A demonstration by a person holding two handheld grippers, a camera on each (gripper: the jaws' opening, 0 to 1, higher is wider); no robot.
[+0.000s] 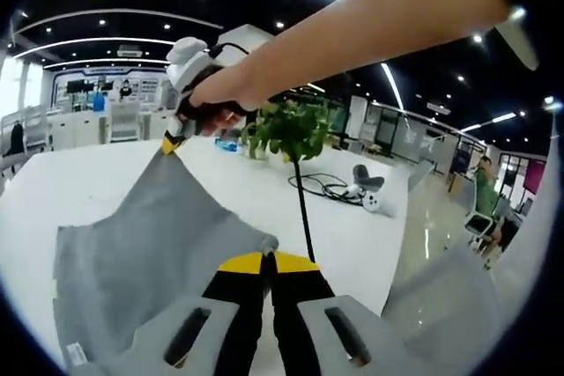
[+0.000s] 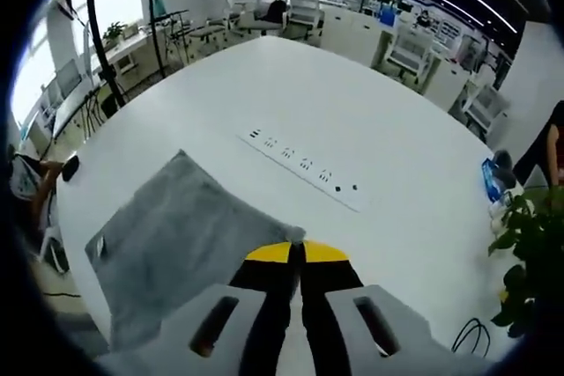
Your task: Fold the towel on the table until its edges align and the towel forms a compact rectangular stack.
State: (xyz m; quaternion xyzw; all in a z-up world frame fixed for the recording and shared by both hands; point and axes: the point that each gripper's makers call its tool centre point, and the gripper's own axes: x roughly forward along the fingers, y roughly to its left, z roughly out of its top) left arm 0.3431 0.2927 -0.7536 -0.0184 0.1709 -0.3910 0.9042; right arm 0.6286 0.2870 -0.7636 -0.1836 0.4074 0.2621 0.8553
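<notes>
In the left gripper view the grey towel [image 1: 150, 261] spreads from about nine o'clock across the white table [image 1: 79, 182], one corner rising to the left gripper [image 1: 267, 261] at six o'clock, whose yellow-tipped jaws are pressed together on that corner, while the right gripper [image 1: 169, 142] at eleven o'clock, held by a hand [image 1: 216, 94], pinches another corner. In the right gripper view the towel [image 2: 176, 235] lies at eight o'clock, its near corner clamped in the right gripper [image 2: 297, 251], with a power strip [image 2: 304, 169] beyond at twelve o'clock.
</notes>
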